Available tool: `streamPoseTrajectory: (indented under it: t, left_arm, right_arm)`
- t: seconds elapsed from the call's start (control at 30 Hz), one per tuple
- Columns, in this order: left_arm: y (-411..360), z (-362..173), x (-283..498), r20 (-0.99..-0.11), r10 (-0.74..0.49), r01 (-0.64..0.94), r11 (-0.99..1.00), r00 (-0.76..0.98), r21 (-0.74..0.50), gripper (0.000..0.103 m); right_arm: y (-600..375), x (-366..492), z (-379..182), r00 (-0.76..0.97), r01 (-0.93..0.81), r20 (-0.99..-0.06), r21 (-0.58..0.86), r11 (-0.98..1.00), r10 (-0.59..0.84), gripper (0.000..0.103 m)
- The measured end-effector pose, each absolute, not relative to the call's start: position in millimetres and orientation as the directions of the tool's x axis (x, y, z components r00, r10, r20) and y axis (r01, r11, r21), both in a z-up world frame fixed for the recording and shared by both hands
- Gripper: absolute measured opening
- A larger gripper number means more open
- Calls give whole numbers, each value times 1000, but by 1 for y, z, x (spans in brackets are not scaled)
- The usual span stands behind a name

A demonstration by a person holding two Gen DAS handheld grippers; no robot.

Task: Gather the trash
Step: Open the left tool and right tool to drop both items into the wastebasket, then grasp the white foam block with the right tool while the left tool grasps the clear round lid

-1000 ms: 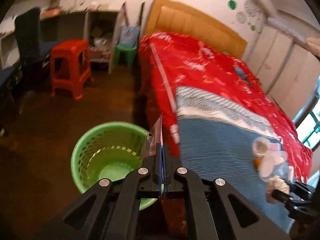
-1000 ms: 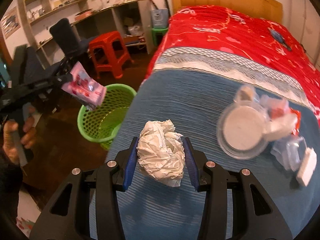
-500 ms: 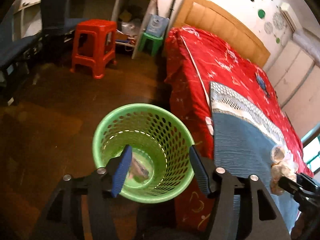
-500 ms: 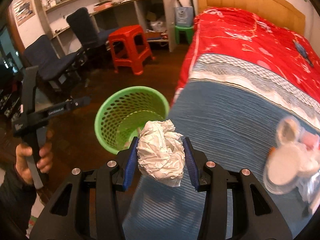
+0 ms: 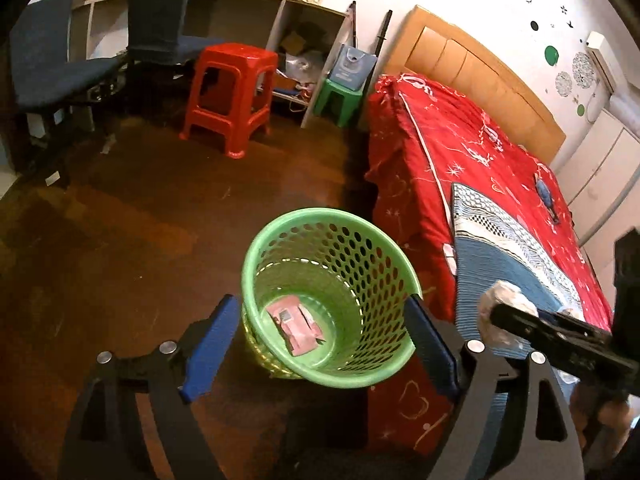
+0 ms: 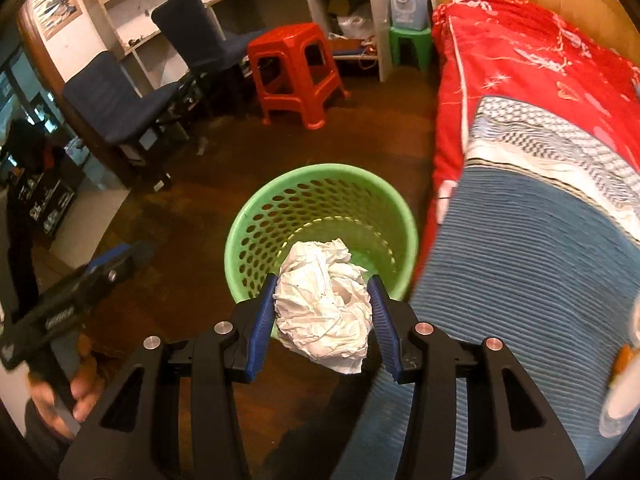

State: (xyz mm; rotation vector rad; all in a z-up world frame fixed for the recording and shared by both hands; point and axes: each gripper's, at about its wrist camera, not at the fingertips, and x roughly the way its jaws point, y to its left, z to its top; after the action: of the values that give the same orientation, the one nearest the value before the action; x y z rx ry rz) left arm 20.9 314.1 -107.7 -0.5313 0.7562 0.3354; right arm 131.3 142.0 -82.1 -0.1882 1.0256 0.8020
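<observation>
left wrist view: we hold our left gripper [image 5: 320, 344] above the green basket [image 5: 280, 232] on the brown floor [image 5: 120, 220], its 2 blue fingers [image 5: 208, 352] opening wide with nothing between them. a pink wrapper [image 5: 298, 330] lies flat at the basket's bottom. right wrist view: our right gripper [image 6: 322, 320] pinches a crumpled white paper ball [image 6: 324, 308] over the basket's near rim, just beside the bed's blue blanket [image 6: 520, 260]. a red stool [image 6: 296, 68] stands farther back.
</observation>
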Motion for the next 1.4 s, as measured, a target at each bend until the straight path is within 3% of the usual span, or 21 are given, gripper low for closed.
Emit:
streamPoseTrajectory:
  t: [0.07, 0.23, 0.6, 0.97, 1.4]
  left_arm:
    - [315, -109, 19, -724, 103, -476, 815, 682, -331, 84]
    - [316, -110, 15, -726, 98, -483, 805, 681, -345, 88]
    - [301, -98, 13, -709, 105, -463, 821, 698, -334, 89]
    - [248, -80, 37, -704, 41, -373, 868, 709, -326, 91]
    - [173, -64, 65, -702, -41, -249, 919, 711, -306, 94]
  right_arm:
    - [149, 131, -83, 262, -677, -817, 224, 701, 514, 49]
    - [163, 134, -77, 257, -677, -796, 255, 690, 547, 67]
    - [126, 124, -55, 343, -662, -768, 211, 719, 541, 74]
    - [13, 116, -37, 501, -539, -739, 141, 831, 450, 79]
    - [-159, 99, -26, 669, -269, -708, 55, 962, 228, 83]
